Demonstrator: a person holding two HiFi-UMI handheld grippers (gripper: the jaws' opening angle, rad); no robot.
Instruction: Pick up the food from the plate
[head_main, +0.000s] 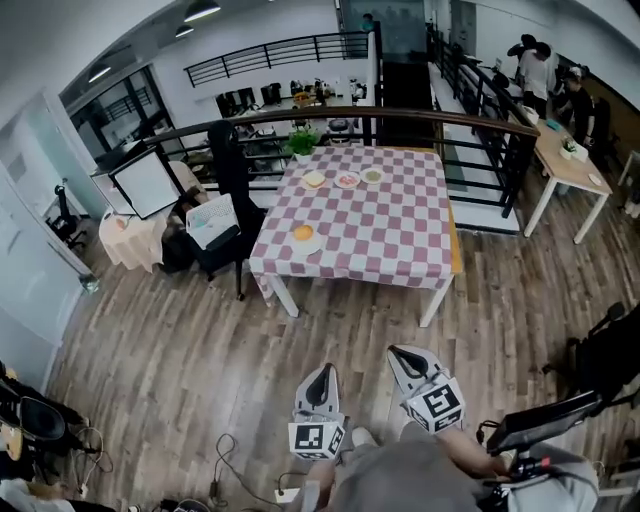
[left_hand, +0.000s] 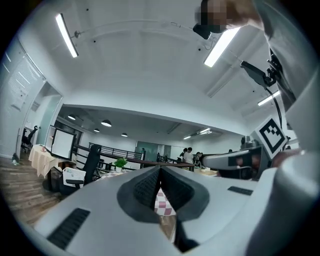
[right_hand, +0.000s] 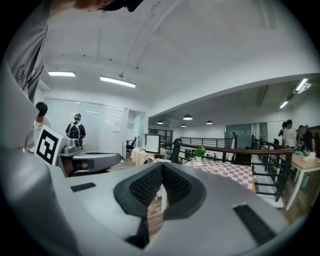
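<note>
On checkered table (head_main: 390, 230), plate (head_main: 313, 244) holding orange food (head_main: 303, 232)

**A:** ok so what's actually on that desk (head_main: 390, 225)?

**B:** red-and-white checkered cloth (head_main: 400, 190) over the whole top, hanging down the sides. One plate (head_main: 313, 243) near the front left edge with orange food (head_main: 303, 232) on it. Three small dishes (head_main: 347, 180) in a row along the far side, close together, well apart from that plate.
</note>
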